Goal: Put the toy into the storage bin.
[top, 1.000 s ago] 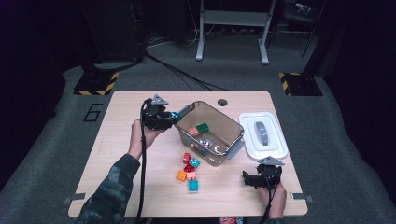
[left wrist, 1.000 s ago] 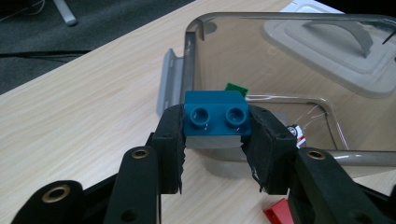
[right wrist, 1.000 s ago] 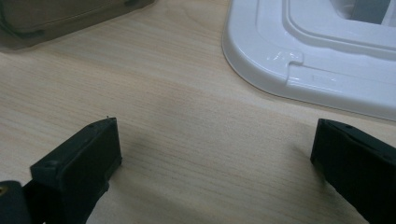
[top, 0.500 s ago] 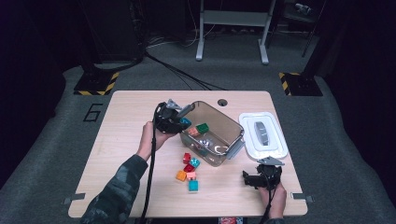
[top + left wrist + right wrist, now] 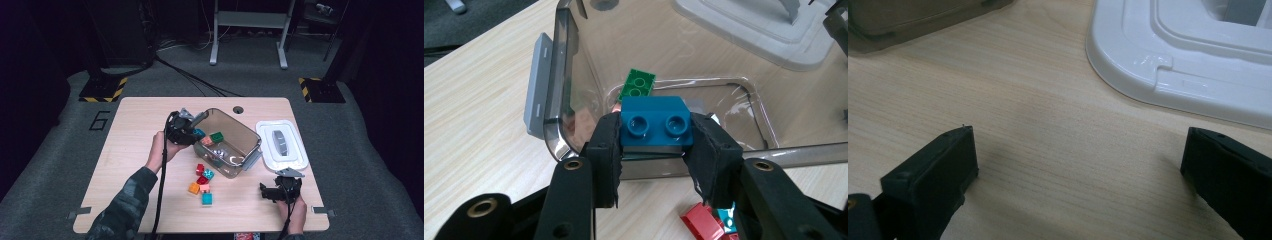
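The left claw (image 5: 655, 150) is clamped on the blue brick (image 5: 655, 122), held at the near-left rim of the clear bin (image 5: 574, 90); the bin floor lies just beyond and below. The right claw (image 5: 1078, 175) stands apart and empty, resting on the desk (image 5: 1038, 100) near the white lid (image 5: 1168, 65).

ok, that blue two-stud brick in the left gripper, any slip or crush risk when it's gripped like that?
Probably rigid: the blue brick keeps square edges while the left gripper clamps it. Slip seems unlikely, since the pads press on flat sides. It looks like light plastic, and should drop flat into the clear bin.
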